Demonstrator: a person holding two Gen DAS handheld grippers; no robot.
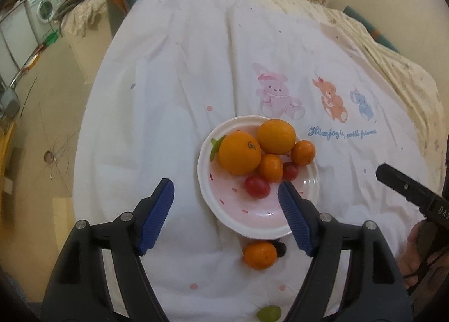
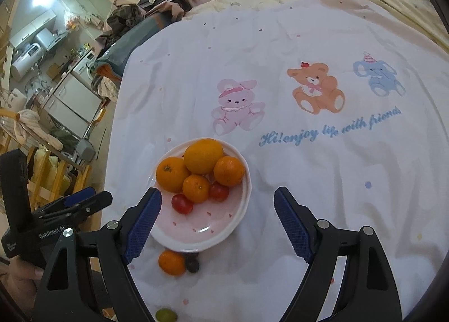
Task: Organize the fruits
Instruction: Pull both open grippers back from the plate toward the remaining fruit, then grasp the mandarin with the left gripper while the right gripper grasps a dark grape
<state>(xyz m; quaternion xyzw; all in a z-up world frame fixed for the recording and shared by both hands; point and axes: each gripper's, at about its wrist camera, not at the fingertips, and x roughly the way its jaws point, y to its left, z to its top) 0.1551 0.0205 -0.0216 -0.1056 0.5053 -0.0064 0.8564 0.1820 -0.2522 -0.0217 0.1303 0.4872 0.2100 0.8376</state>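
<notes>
Loose fruit: a tangerine (image 1: 260, 254), a dark grape (image 1: 280, 248) touching it, and a green grape (image 1: 268, 313). All three lie on the sheet (image 1: 174, 97), outside the plate (image 1: 247, 218).

Handling, as judged:
- Tangerine: light, round, firm under a soft peel. It will likely roll on the soft sheet. Grip across its widest part, with the pads on opposite sides.
- Grapes: small, smooth, easily crushed. Close gently and centre each between the pads.
- Plate: rigid and breakable. It already holds two oranges, two tangerines and two tomatoes, so free space is on its near half.

Left claw (image 1: 226, 197): jaws wide apart, holding nothing. Whether it touches anything cannot be confirmed. The plate lies ahead, overlapped by the right pad (image 1: 294, 218) in this view. The loose tangerine sits nearer the wrist than the fingertips, between the two fingers. The green grape is closer still to the wrist.

Right claw (image 2: 217, 201): jaws wide apart, holding nothing. The plate lies ahead and to its left, and the left pad (image 2: 143, 223) overlaps the rim. The tangerine (image 2: 171, 262) and dark grape (image 2: 192, 265) lie just inside that left finger.
</notes>
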